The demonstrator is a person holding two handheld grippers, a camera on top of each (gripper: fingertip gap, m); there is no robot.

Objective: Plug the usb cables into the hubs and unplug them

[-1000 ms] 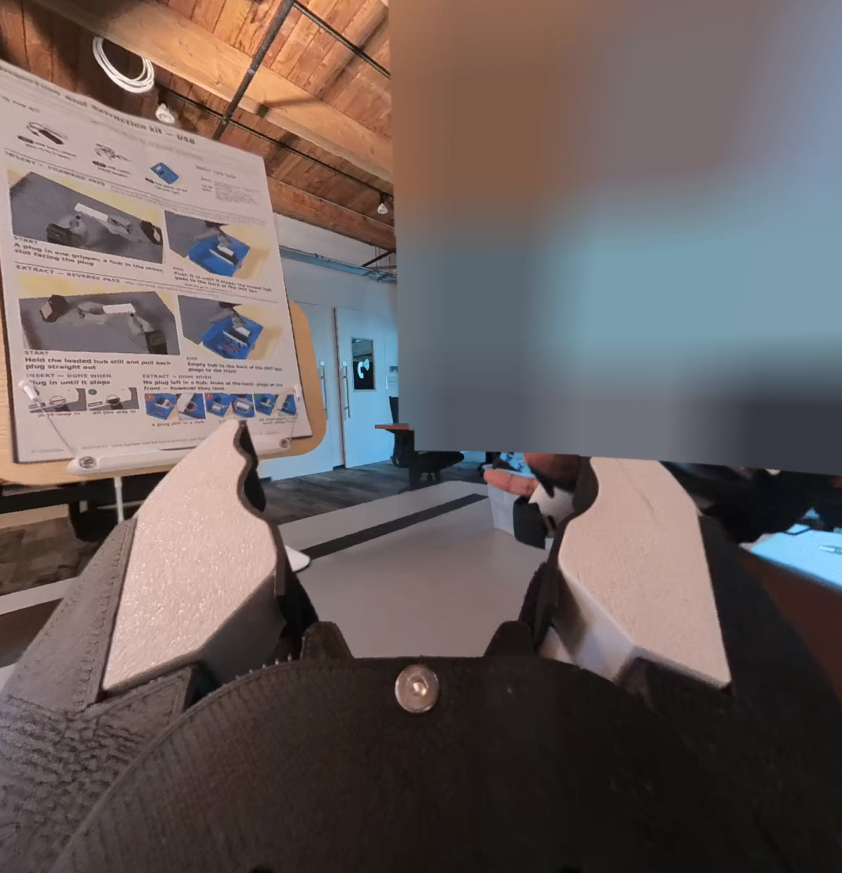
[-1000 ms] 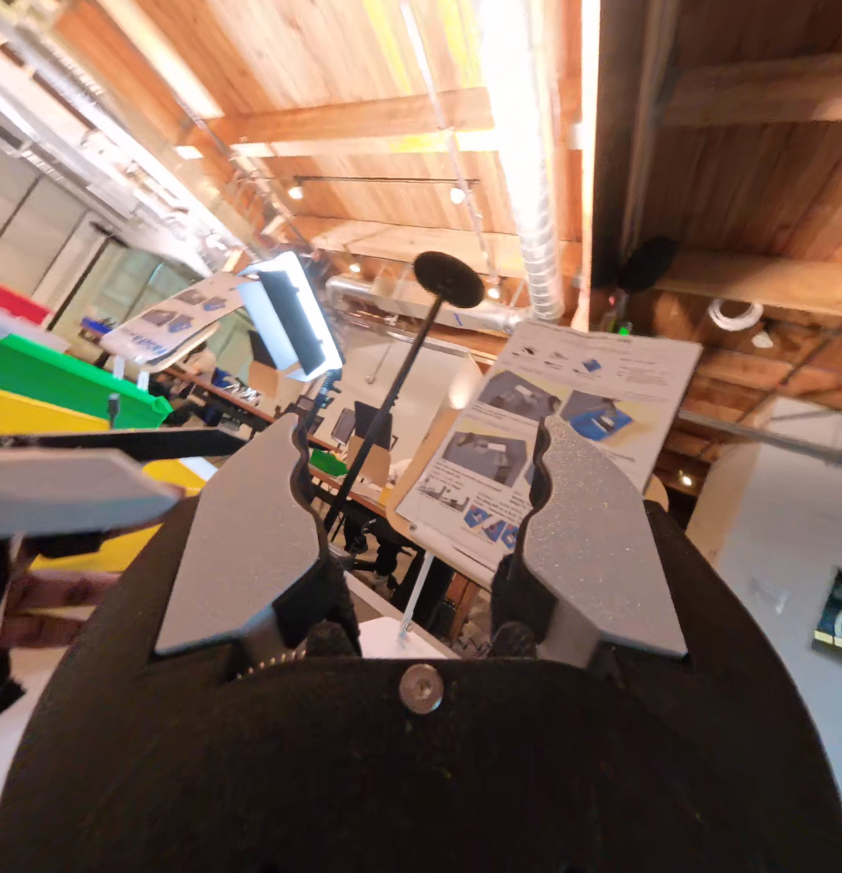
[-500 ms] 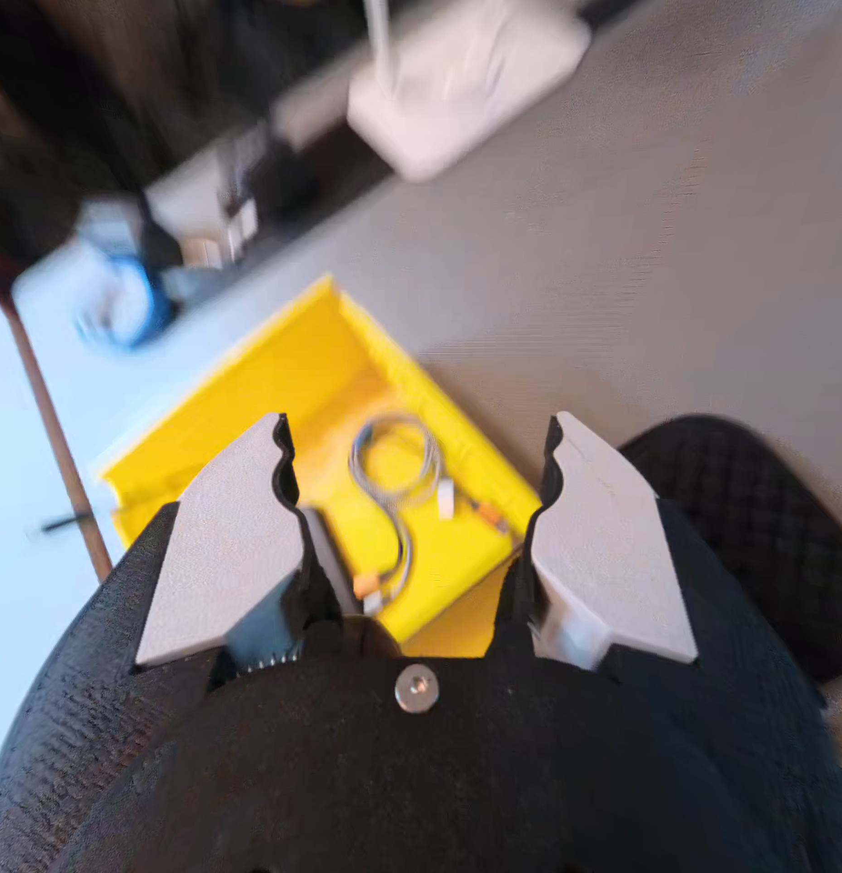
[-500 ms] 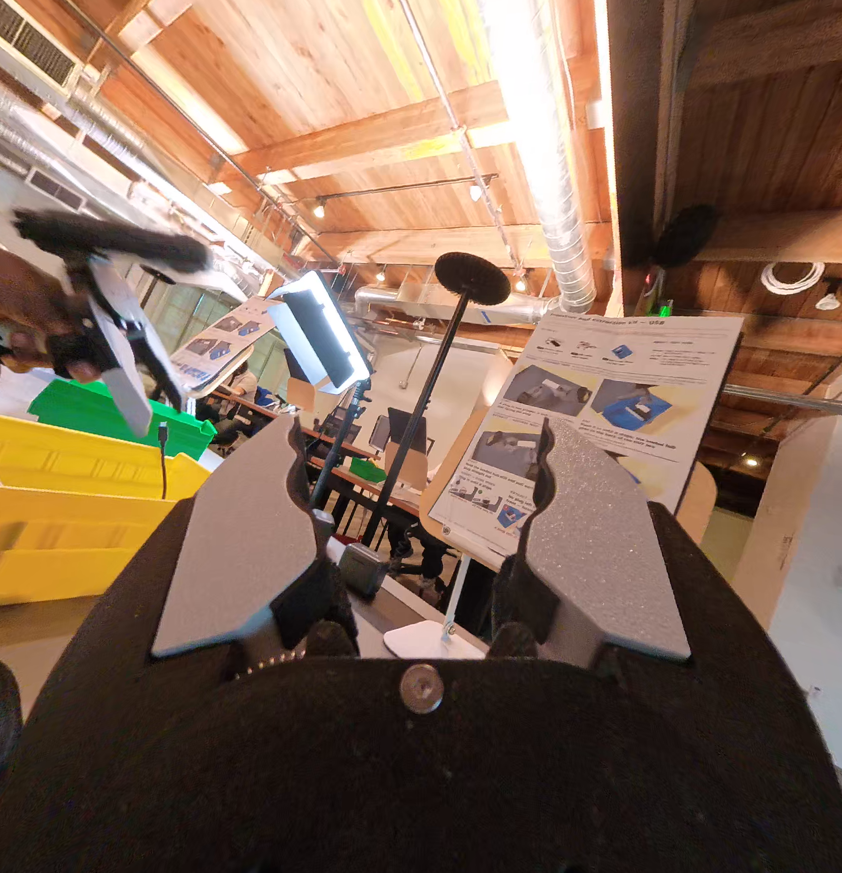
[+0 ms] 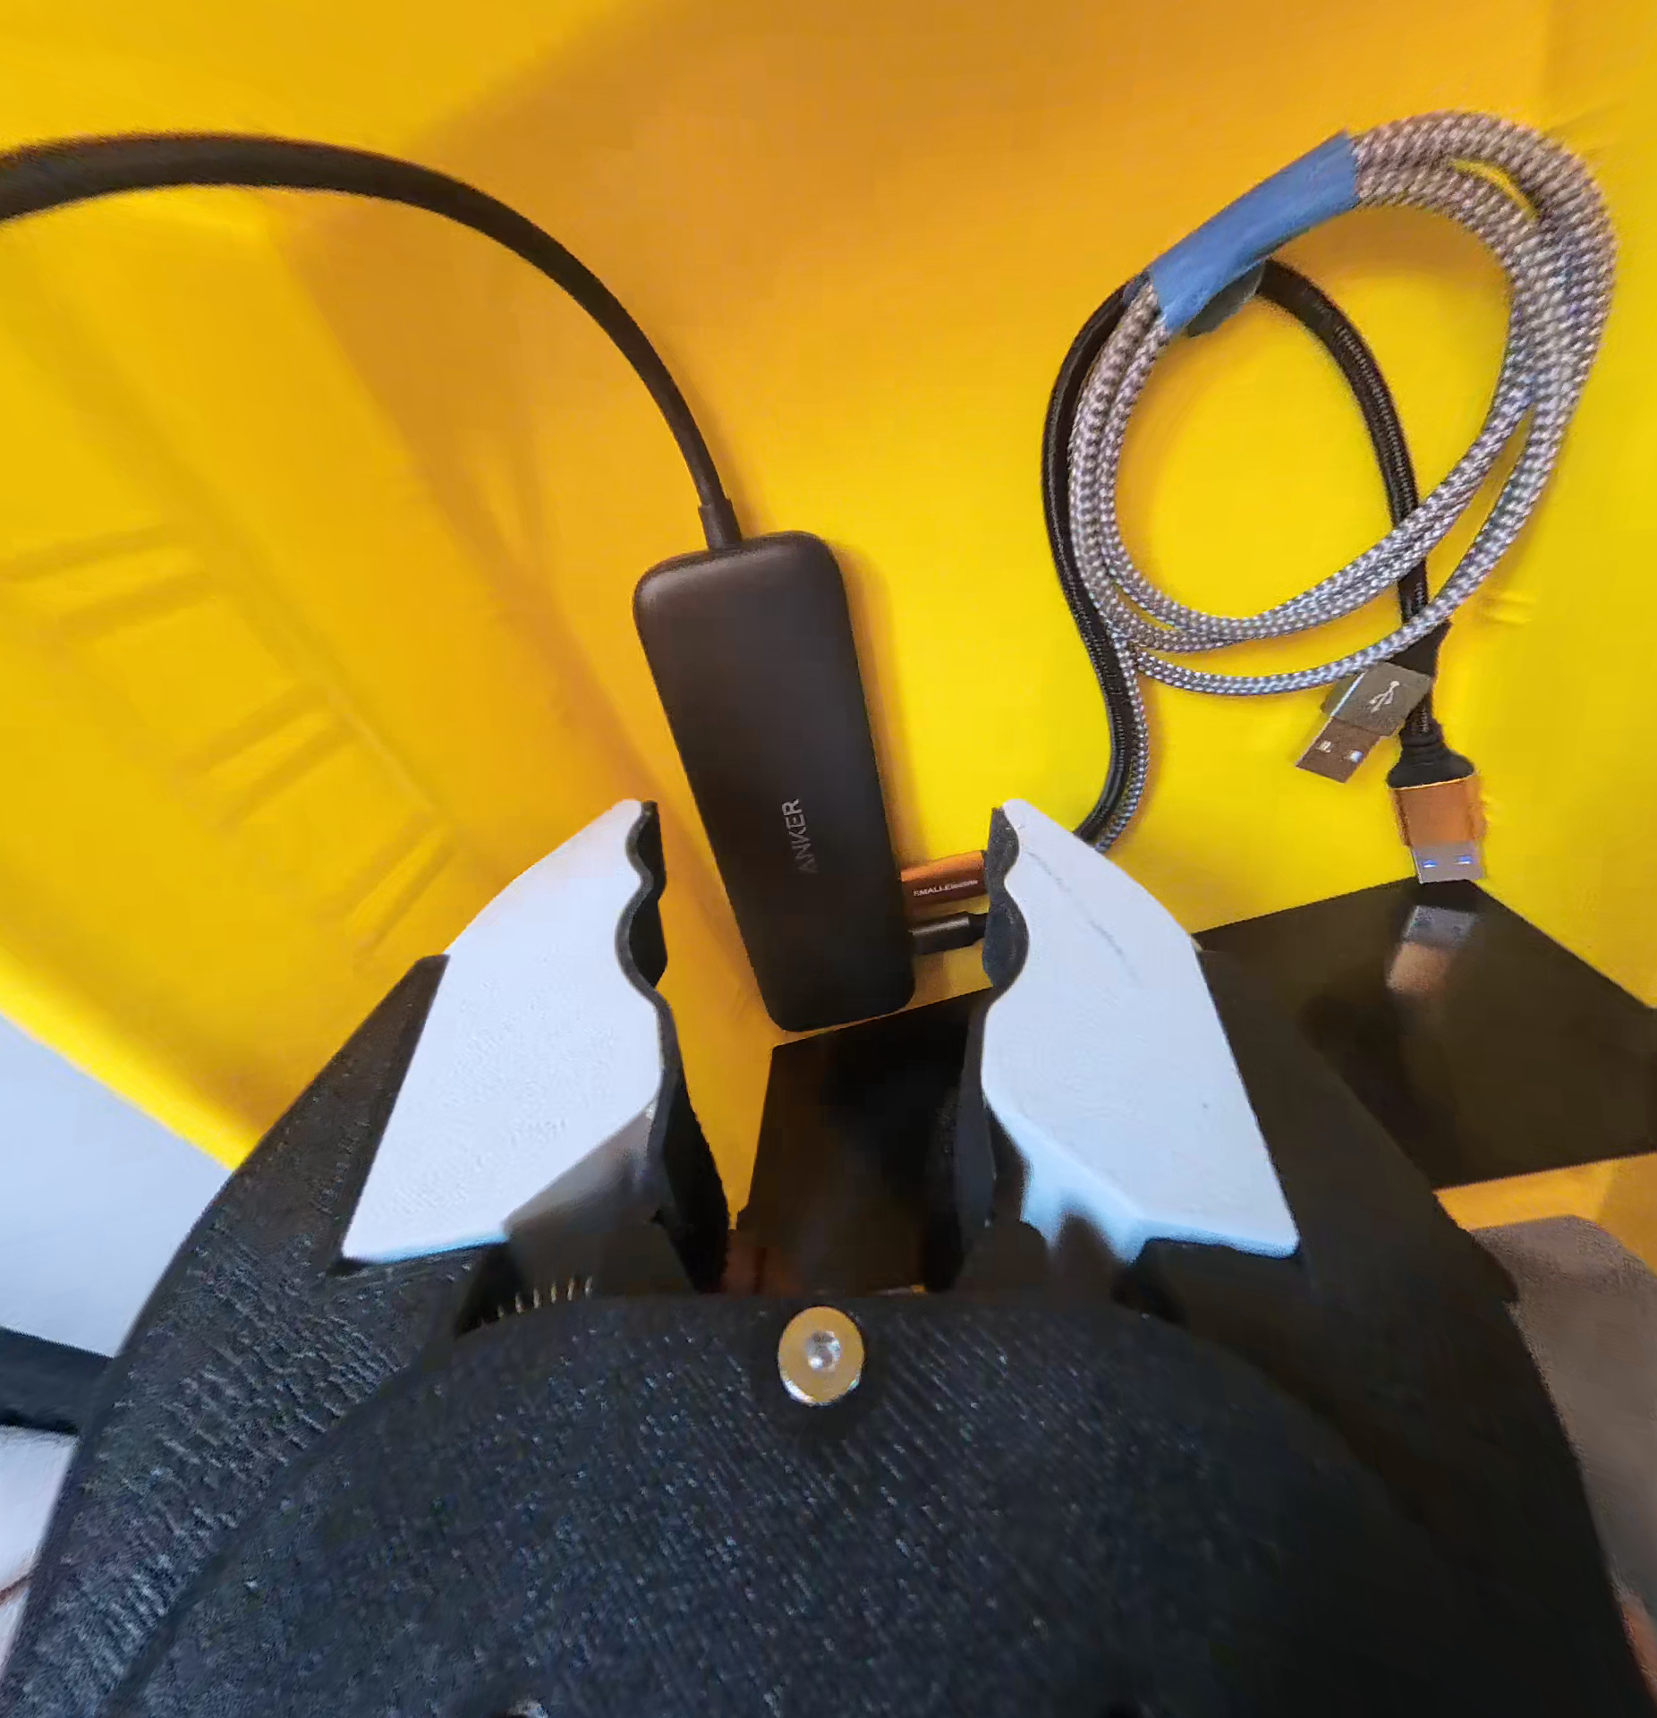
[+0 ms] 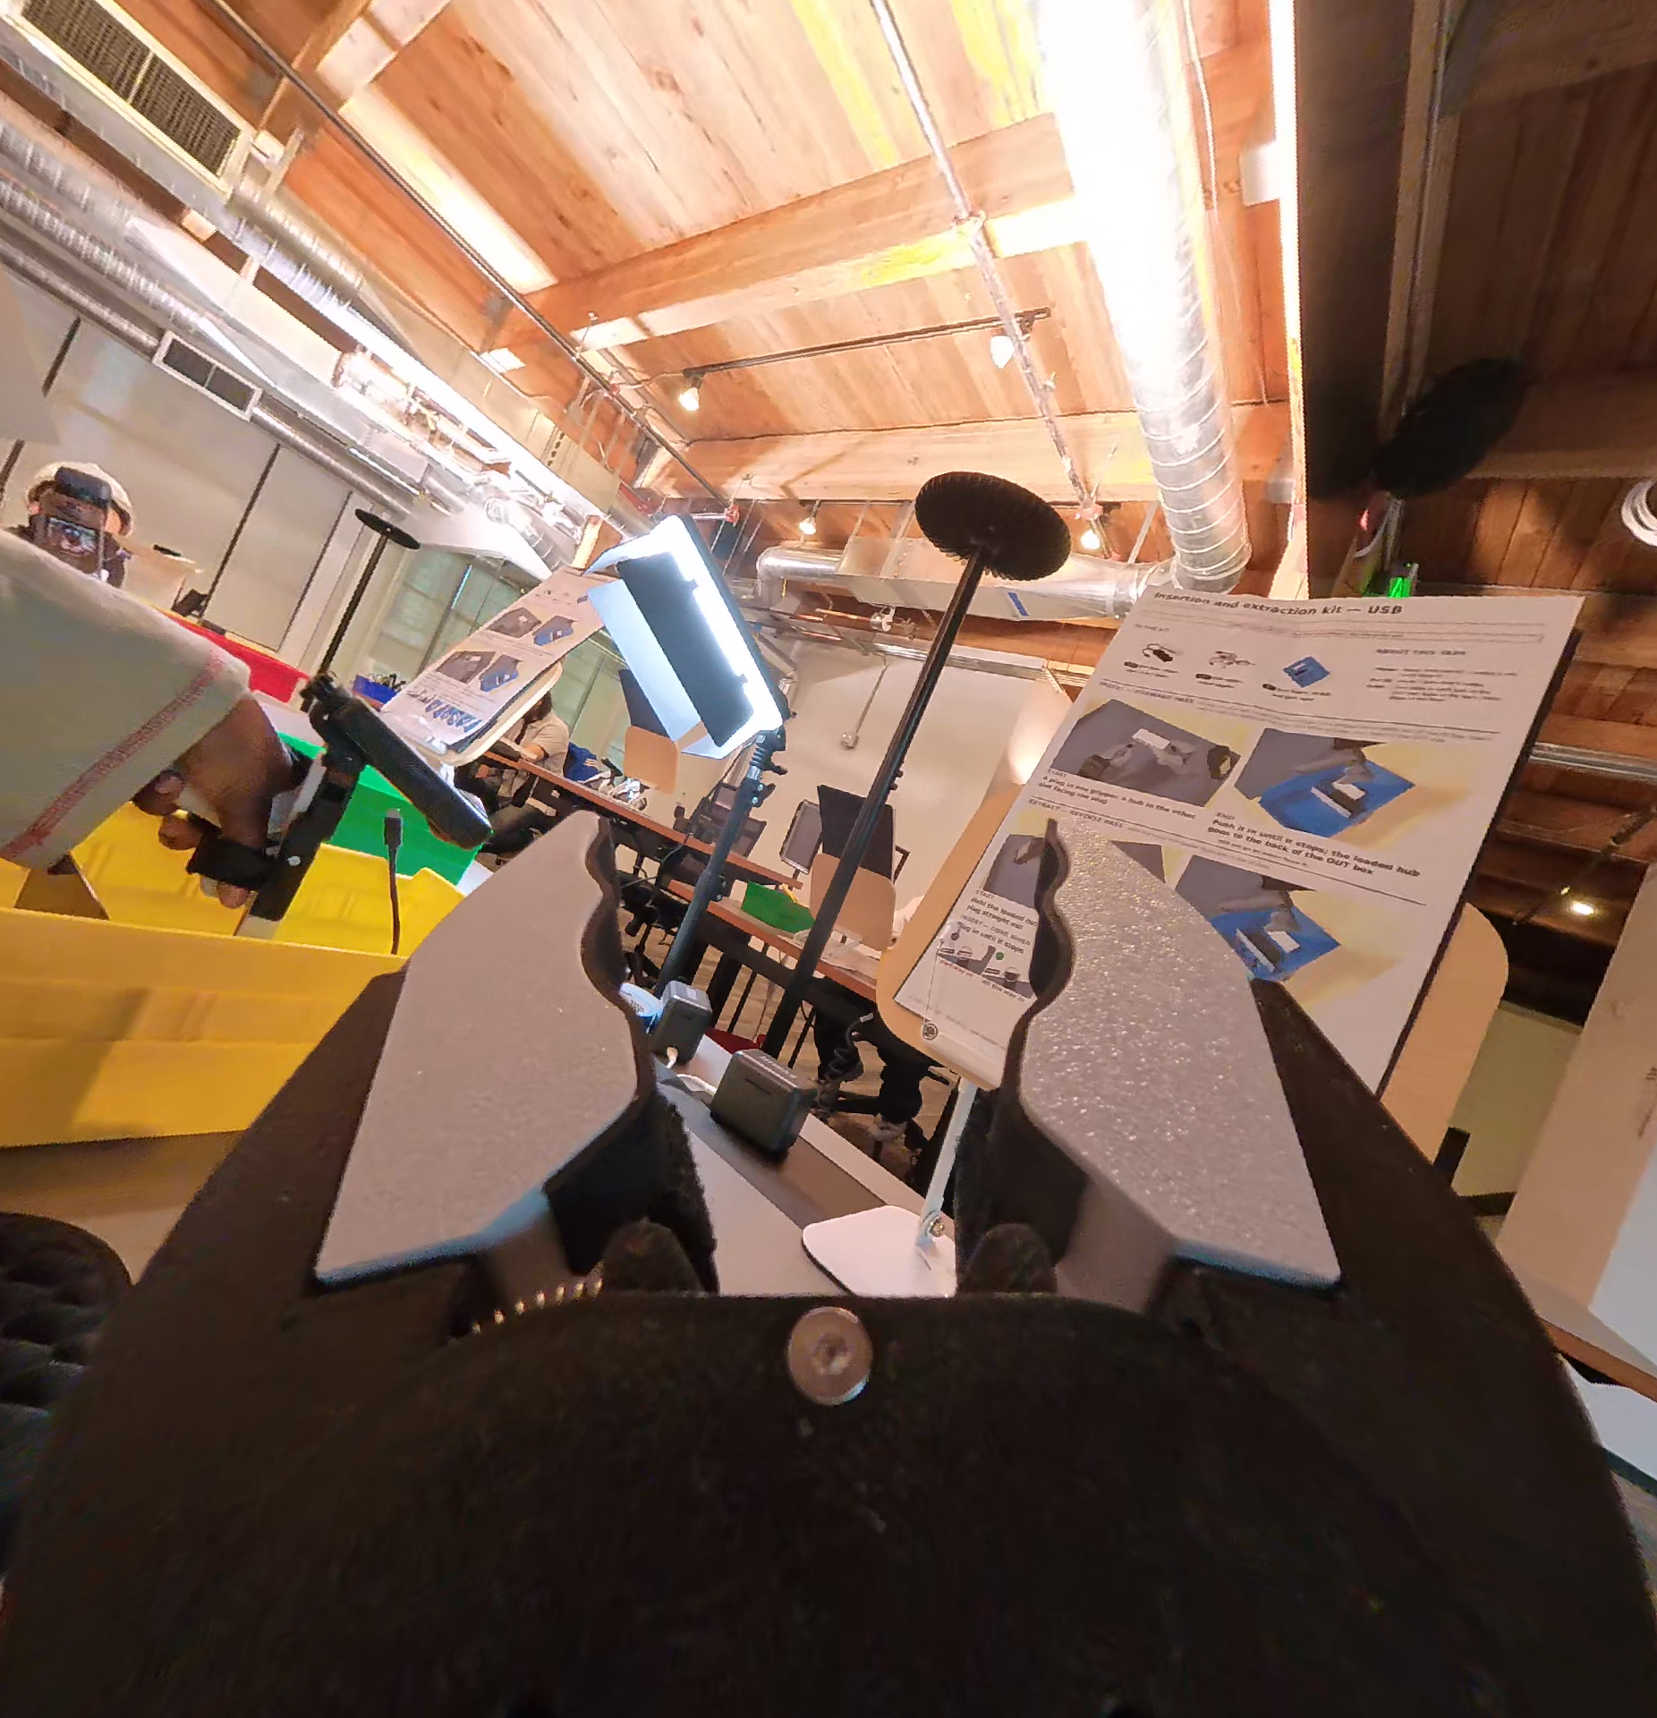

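Yellow bin (image 5: 295,465) walls fill the left view. Its left gripper (image 5: 820,892) hovers wide open and empty over the black hub (image 5: 769,772), which already carries plugs (image 5: 941,906) on its right. I judge grasping comes next. Right gripper (image 6: 820,939) idles open, empty; hub's ports are hidden.

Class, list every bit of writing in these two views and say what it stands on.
I do not copy wording; here is where it stands.
Black hub: pale lettering on top.
Orange plug in the hub's side: tiny print.
Silver plug: small symbol.
Near printed sheet: heading and captions.
Far printed sheet: too small to read.
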